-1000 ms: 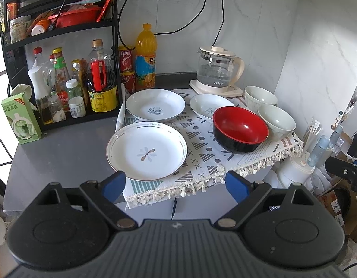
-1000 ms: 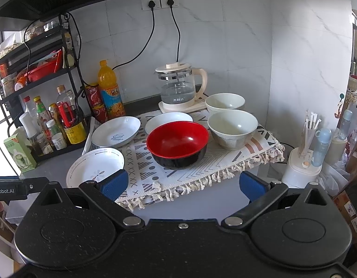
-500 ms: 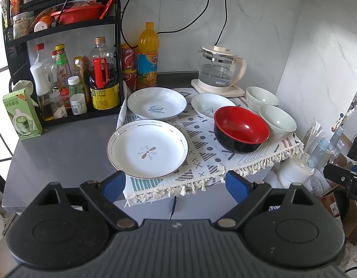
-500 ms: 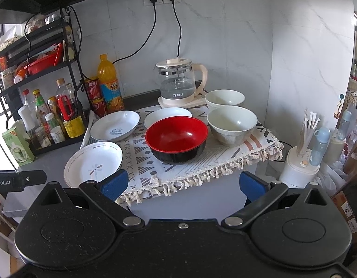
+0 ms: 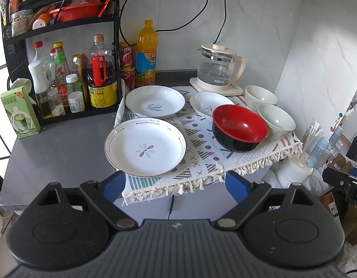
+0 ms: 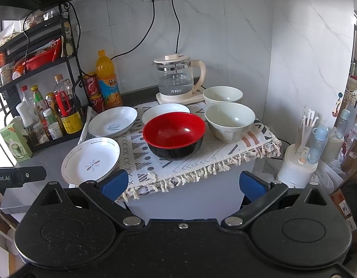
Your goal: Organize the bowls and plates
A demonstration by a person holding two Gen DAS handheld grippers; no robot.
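Note:
On a patterned cloth lie a white plate with a flower mark at the front left, a white plate with blue lettering behind it, and a smaller white plate. A red and black bowl stands mid-right, with two pale bowls beside and behind it. The same dishes show in the right wrist view: flower plate, red bowl, pale bowl. My left gripper is open and empty before the counter's front edge. My right gripper is open and empty, below the cloth's fringe.
A glass kettle stands at the back. A black rack of bottles and jars fills the left, with an orange drink bottle and red cans beside it. A green carton stands at the far left. A white container with straws stands right of the counter.
Both grippers have drifted slightly closer to the counter. The dishes have not moved and both grippers stay open.

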